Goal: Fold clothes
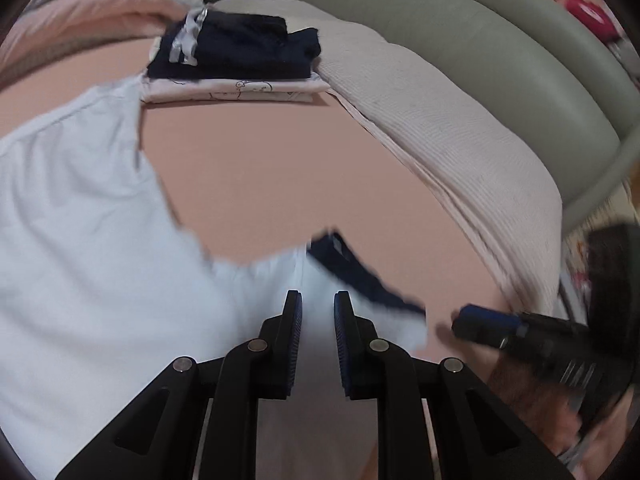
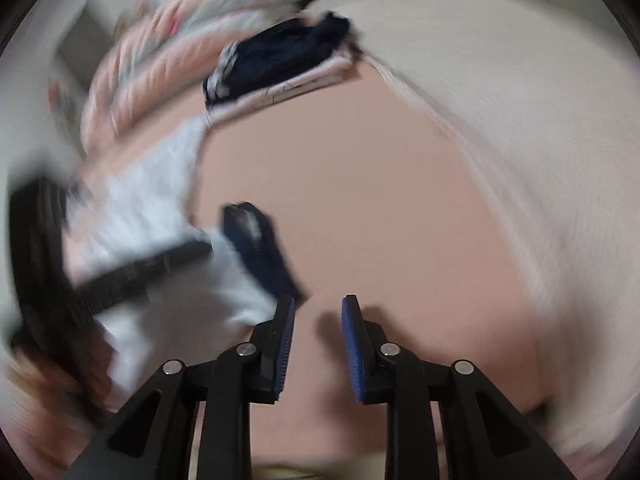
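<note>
A shirt (image 1: pixel 80 220) lies spread along the bed's (image 1: pixel 280 184) left side. A folded clothes stack (image 1: pixel 236 64) sits at the far edge, a rolled blanket (image 1: pixel 440 128) along the right.

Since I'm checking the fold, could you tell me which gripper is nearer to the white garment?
Left. The left gripper has the white garment between its fingers; the right gripper is open beside it, over the bare pink sheet.
</note>
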Motion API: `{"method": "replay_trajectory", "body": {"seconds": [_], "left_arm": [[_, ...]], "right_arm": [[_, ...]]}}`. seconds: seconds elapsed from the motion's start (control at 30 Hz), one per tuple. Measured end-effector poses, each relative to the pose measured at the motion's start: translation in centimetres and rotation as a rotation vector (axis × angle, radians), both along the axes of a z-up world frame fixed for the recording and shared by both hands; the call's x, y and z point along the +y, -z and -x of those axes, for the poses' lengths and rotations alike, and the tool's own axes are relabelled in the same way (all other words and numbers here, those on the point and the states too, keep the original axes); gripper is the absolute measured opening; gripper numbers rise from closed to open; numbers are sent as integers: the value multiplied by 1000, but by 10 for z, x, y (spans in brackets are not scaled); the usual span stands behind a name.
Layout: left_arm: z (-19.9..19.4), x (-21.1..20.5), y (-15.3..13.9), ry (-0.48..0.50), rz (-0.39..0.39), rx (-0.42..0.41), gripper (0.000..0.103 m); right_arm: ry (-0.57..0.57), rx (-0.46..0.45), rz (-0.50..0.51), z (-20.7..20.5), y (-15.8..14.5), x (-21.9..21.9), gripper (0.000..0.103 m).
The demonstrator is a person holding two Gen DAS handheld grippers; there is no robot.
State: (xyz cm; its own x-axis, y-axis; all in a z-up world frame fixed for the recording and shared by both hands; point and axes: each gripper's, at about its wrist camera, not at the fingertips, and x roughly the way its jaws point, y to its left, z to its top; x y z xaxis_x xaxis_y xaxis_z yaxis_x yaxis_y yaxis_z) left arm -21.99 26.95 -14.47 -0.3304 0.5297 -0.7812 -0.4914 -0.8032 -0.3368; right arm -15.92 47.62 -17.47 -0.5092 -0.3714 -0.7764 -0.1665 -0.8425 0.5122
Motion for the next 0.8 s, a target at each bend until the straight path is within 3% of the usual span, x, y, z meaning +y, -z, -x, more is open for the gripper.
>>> {"method": "replay_trajectory", "body": {"seconds": [0.13,0.3,0.37,0.4,0.43,0.57,0.7,0.77,0.8], "left_arm": [[-19,-16,3,-9,-50,-41,14],[-23,-17,12,-30,-17,-78,14],[-25,-20,15,-34,22,-93,14],[-25,-25,15,-42,13,-106,14],[-26,-33,15,-56,-11,-120,14],[-28,-67,13,-118,-87,-158,15],[-35,-87,13,-144,-90,-162,15],[-40,-93,11,-145,-97,-153,15],[-41,-95,10,-141,-102,-149,15]], "right_arm": [[-20,-26,180,3,16,-7,34],[78,-65,268,4,32,-2,34],[110,-47,240,6,27,-2,25],[117,-43,177,7,22,-5,9],[112,-40,129,9,17,-8,6],[57,-12,243,9,13,-18,5],[61,-43,220,5,12,-29,5],[92,-30,217,0,6,-27,11],[99,-11,196,-3,1,-26,25]]}}
